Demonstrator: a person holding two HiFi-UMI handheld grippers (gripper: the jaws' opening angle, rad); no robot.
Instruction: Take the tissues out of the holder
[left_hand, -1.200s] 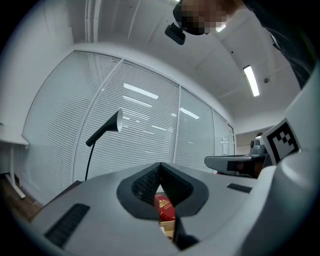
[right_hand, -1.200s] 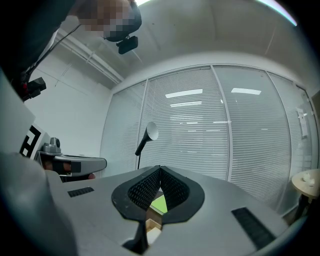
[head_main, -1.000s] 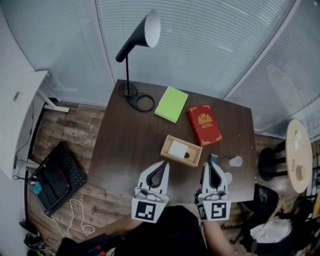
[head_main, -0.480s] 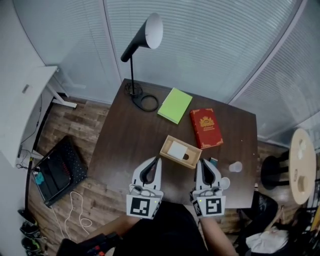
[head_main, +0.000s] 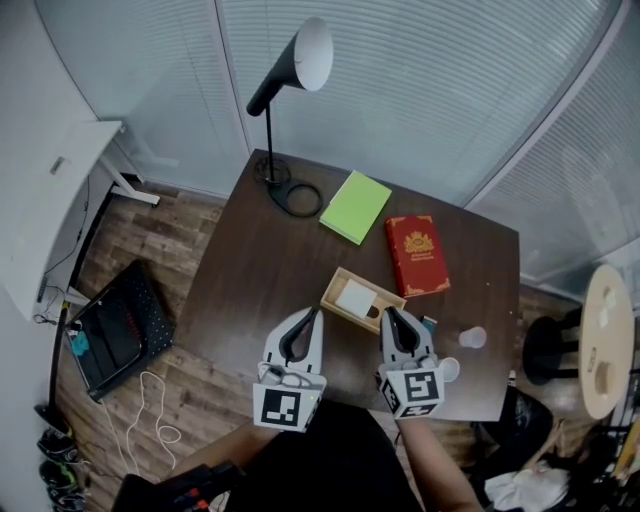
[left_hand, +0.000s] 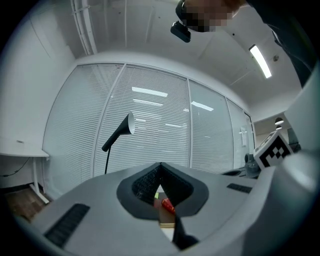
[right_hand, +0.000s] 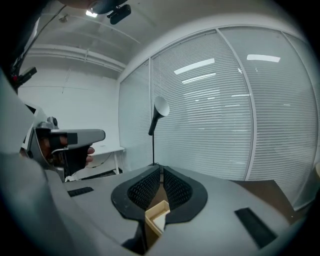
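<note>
The tissues (head_main: 355, 298) lay in the wooden holder (head_main: 340, 285), mid-table (head_main: 250, 280). The right gripper (head_main: 389, 313), jaws pressed together and empty, hung just beside the holder's near right end. The left gripper (head_main: 315, 314), also pressed together, waited near. Unless the jaws spread first, they would likely shove the light holder away, or lift it along with the tissues.

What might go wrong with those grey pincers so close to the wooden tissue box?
The right gripper, jaws shut, might shove the shallow wooden tissue holder instead of gripping the white tissues. Nothing pins the holder, so it may lift along. The small clear plastic cup nearby could tip.
</note>
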